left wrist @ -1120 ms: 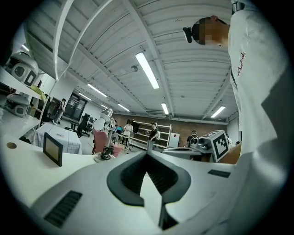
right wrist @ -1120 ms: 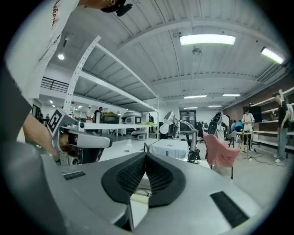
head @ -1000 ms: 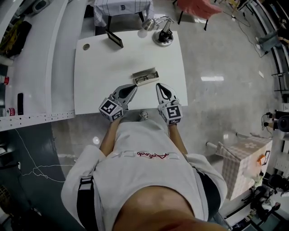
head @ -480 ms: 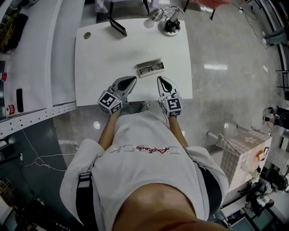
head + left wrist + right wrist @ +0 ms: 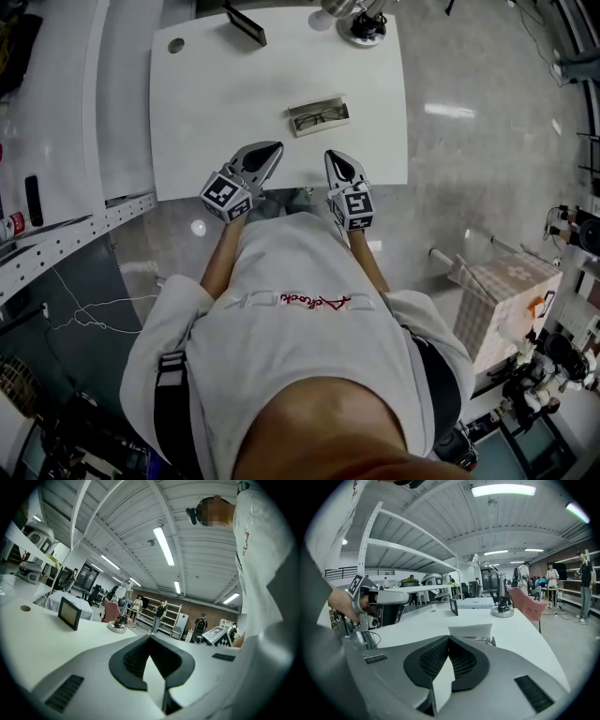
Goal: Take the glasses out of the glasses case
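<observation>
An open glasses case [image 5: 319,115] lies on the white table [image 5: 225,103], with dark-framed glasses [image 5: 322,117] inside it. Both grippers hover at the table's front edge, short of the case. My left gripper [image 5: 272,150] points toward it from the lower left, and its jaws meet at the tips with nothing between them. My right gripper [image 5: 335,157] is also shut and empty. In the right gripper view the case's raised lid [image 5: 470,631] and the glasses [image 5: 482,640] show just beyond the closed jaw tips [image 5: 449,639]. The left gripper view shows its shut tips [image 5: 150,637] over bare tabletop.
A small dark screen [image 5: 246,23] and a lamp base [image 5: 366,26] stand at the table's far edge, and a cable hole [image 5: 176,44] is at the far left corner. A white bench [image 5: 56,141] runs along the left. Polished floor lies to the right.
The table has slid upward in the head view. Both grippers have sunk and drawn slightly back from the case toward the front edge, and both are still shut.
</observation>
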Demonstrator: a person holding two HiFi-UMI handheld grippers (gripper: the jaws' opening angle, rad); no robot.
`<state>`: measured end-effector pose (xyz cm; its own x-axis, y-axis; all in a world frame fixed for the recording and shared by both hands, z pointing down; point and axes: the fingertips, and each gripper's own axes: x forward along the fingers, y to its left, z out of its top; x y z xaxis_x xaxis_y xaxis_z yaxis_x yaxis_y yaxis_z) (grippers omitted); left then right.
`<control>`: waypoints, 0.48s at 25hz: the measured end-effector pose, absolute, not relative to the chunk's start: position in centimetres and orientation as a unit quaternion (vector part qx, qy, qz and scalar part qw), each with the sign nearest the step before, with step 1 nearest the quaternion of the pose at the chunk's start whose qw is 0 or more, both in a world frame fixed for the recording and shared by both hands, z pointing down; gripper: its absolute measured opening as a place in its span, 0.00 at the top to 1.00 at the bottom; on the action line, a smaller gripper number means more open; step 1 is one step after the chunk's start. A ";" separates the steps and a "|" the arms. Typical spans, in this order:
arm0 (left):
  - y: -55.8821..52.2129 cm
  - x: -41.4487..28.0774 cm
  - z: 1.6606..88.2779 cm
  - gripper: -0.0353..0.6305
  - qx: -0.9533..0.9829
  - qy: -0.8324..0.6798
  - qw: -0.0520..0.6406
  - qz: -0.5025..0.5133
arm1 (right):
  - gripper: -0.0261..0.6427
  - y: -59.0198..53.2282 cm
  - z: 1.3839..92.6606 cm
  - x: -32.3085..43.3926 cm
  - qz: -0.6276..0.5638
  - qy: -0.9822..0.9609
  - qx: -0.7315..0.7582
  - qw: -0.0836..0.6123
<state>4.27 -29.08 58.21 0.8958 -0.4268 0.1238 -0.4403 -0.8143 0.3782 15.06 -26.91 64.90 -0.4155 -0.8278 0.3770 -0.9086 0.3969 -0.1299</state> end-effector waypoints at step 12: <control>-28.5 3.8 58.1 0.94 0.949 -0.236 0.209 0.012 | 0.92 -30.1 68.6 15.3 0.166 -0.833 0.501 0.167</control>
<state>3.82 -28.47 58.12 0.8881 -0.4430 0.1223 -0.4533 -0.8008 0.3914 15.35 -30.13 68.63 -0.4434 -0.7787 0.4439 -0.8894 0.4438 -0.1099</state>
